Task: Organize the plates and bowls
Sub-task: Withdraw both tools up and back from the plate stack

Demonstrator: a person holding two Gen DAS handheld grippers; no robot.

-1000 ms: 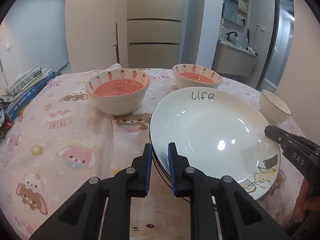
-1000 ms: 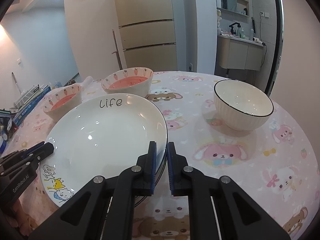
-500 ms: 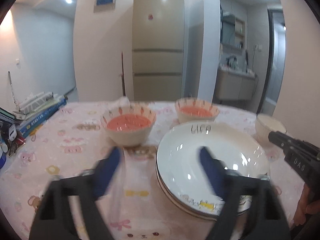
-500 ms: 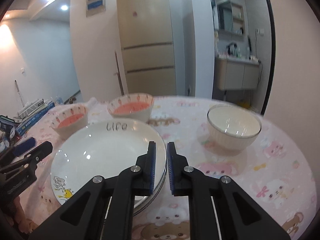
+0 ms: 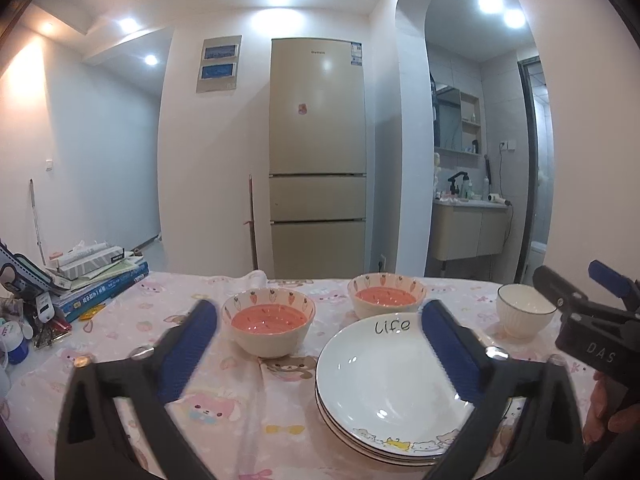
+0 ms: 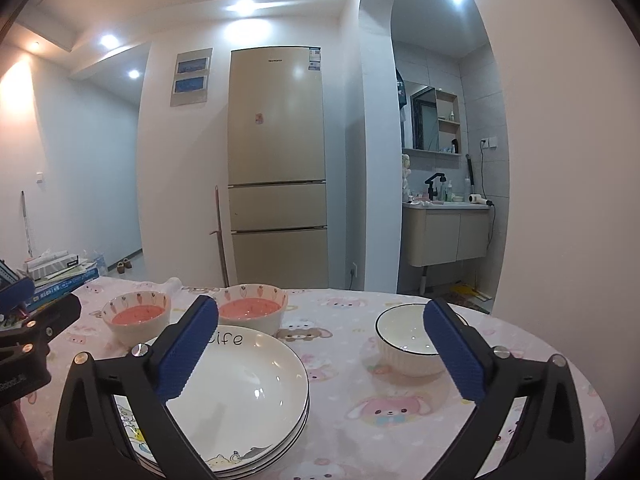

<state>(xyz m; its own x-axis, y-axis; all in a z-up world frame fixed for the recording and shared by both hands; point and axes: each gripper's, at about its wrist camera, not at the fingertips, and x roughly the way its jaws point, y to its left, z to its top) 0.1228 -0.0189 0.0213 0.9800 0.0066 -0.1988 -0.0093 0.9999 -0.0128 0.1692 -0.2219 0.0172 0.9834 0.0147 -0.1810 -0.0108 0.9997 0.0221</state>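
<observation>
1. Far left table edge: stack of books [image 5: 100,280] with small clutter beside it, well apart from the dishes.
2. Left gripper [image 5: 320,344]: jaws spread wide, just been opening, nothing between the pads, no contact with any dish. It hangs above the pink cartoon tablecloth [image 5: 248,412], near edge of table.
3. Left pink bowl [image 5: 273,322]: carrot-pattern rim, pink inside, upright on the cloth, just left of the plates, apart from them.
4. Plate stack [image 5: 384,392]: white deep plates nested, top one marked "Life" at the far rim, cartoon cats at the near rim. Sits flat on the cloth, free of both tools.
5. Second pink bowl [image 5: 386,300]: upright, just behind the stack's far rim.
6. Right gripper [image 6: 320,344]: jaws also wide, just been opening, holding nothing. Its left finger overlaps the stack in view, not touching.
7. White bowl [image 6: 416,340]: dark rim line, upright, right of the stack, well apart.
8. Background: beige fridge [image 6: 276,168] behind the table, washbasin alcove to its right.
</observation>
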